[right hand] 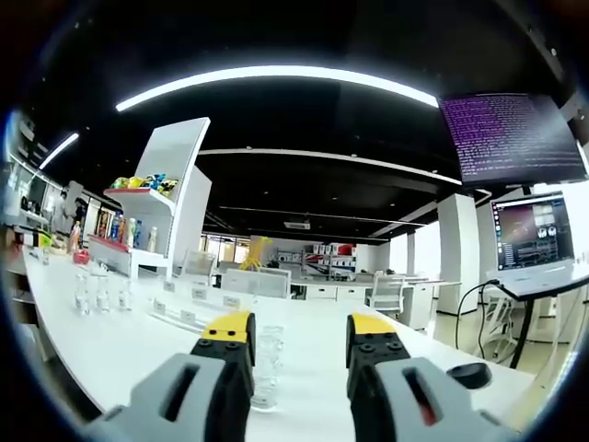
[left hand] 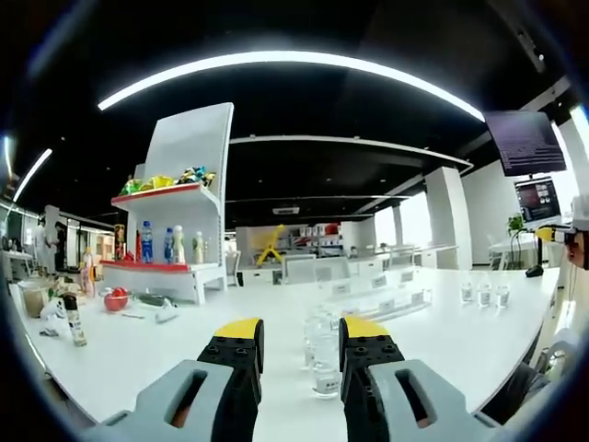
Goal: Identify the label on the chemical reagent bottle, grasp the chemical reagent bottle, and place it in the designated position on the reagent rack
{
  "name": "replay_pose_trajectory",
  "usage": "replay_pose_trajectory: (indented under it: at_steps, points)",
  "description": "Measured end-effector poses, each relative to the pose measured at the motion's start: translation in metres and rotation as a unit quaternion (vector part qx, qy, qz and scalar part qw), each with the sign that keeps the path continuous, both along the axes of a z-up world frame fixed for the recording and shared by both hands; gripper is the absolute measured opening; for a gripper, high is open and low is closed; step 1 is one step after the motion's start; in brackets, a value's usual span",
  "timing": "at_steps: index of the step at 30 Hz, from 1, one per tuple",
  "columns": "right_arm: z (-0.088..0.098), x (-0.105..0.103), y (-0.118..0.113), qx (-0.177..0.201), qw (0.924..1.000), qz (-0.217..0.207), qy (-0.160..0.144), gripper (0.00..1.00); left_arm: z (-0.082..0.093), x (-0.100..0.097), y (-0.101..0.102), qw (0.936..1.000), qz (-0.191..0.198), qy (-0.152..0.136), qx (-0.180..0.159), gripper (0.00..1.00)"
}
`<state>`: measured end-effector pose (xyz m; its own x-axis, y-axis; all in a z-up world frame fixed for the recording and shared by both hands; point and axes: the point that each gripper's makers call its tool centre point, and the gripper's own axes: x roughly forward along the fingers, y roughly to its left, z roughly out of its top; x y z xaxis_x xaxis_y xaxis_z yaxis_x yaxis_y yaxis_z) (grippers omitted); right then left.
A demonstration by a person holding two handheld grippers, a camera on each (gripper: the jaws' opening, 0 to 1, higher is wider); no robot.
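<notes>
Left tongs (left hand: 296,343) wide apart, holding nothing, poised over the white worktop (left hand: 147,354). Between their yellow-tipped jaws, seen in the left gripper view, a cluster of small clear bottles (left hand: 322,354) standing on the worktop just ahead. Beyond these, a low clear rack (left hand: 386,302) with label tags, lying across the worktop. Farther right, three more small bottles (left hand: 485,294) in a row. At far left, a white display shelf (left hand: 170,230) with red ledges, carrying coloured drink bottles (left hand: 147,242).

Right tongs (right hand: 293,339) likewise wide, empty. In the right gripper view, a clear bottle stack (right hand: 267,364) just beside the left jaw, upright on the worktop. Monitors (right hand: 532,230) at right, lit. Labels too small to read.
</notes>
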<state>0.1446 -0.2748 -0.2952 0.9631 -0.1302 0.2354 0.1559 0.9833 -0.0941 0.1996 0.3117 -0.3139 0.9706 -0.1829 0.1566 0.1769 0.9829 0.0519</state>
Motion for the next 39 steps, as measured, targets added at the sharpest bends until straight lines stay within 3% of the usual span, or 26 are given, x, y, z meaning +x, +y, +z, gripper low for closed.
replay_pose_trajectory:
  at_steps: [26,36,39]
  points:
    - [0.001,0.001,0.007,-0.004,0.9999,0.008,0.005,0.40,-0.015,0.006,-0.009,0.9993,-0.024,0.026,0.012,0.33]
    - [-0.006,0.009,0.013,-0.008,0.9993,0.030,0.022,0.40,-0.017,0.009,-0.016,0.9985,-0.035,0.035,0.022,0.33]
    - [-0.013,0.014,0.017,-0.018,0.9982,0.040,0.040,0.40,-0.020,0.011,-0.020,0.9977,-0.044,0.042,0.029,0.33]
